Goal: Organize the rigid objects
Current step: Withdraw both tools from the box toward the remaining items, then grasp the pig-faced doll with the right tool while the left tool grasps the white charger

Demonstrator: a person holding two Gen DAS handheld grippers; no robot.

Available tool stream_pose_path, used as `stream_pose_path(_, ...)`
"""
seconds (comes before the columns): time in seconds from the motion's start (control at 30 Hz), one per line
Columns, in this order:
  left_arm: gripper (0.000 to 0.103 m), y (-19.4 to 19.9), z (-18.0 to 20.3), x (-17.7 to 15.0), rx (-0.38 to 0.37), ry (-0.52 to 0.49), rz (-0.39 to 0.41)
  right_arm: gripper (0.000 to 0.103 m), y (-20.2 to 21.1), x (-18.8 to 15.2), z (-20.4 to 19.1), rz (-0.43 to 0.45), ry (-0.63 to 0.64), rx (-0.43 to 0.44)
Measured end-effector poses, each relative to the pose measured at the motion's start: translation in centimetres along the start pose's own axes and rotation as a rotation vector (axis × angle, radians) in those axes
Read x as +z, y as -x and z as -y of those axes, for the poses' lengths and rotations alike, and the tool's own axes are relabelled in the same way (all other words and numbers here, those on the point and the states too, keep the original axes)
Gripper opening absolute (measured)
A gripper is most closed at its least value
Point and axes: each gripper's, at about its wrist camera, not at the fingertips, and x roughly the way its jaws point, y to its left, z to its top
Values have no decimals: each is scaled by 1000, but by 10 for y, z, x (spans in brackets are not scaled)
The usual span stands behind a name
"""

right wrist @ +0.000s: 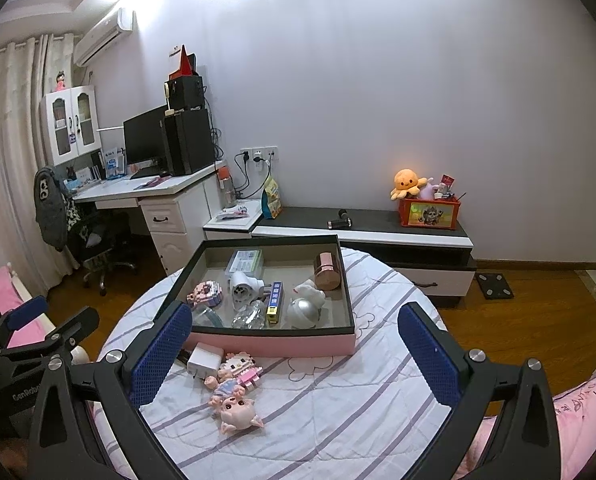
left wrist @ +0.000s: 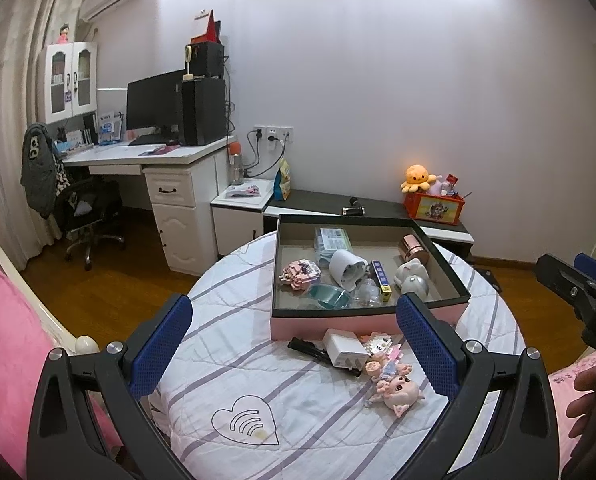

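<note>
Left gripper (left wrist: 293,344) and right gripper (right wrist: 293,352) both hover w/ jaws wide apart, nothing between them, over the striped round table (right wrist: 338,412). Just near of the pink tray (right wrist: 273,342) lie a white charger (right wrist: 205,359), a block-built figure (right wrist: 241,366), a pig-eared doll (right wrist: 237,410) and a black item, prob. a pen (left wrist: 308,348). Inside the tray: white plug adapter (right wrist: 243,290), copper jar (right wrist: 327,271), silver ball (right wrist: 302,312), blue box (right wrist: 274,300).

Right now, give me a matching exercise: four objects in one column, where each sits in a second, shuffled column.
Objects:
1. white charger
2. rose-gold jar
3. orange octopus plush
4. pig doll

Places:
A. far right corner of the pink box
B. on the red box on the low cabinet
C. on the cloth, nearest the cameras
D. on the cloth against the pink box's front wall

Pairs: 1-D, 2-A, 3-B, 4-C
</note>
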Motion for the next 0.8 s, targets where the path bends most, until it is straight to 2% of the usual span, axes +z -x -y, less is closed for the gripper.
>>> stream_pose_path(0.17,103,-10,-5,-7,12,-6,-24,103,-12,-11,-2,-38,16,10)
stream_pose_path(0.4,103,-37,-10,-34,39,-19,-97,103,-53,-42,-2,-165,35,40)
stream_pose_path(0.63,103,-69,-18,-59,58,-20,-187,103,-100,-78,-16,-319,84,127)
stream_pose_path(0.8,103,-87,-24,-70,67,-9,-235,102,-124,-97,-29,-389,106,182)
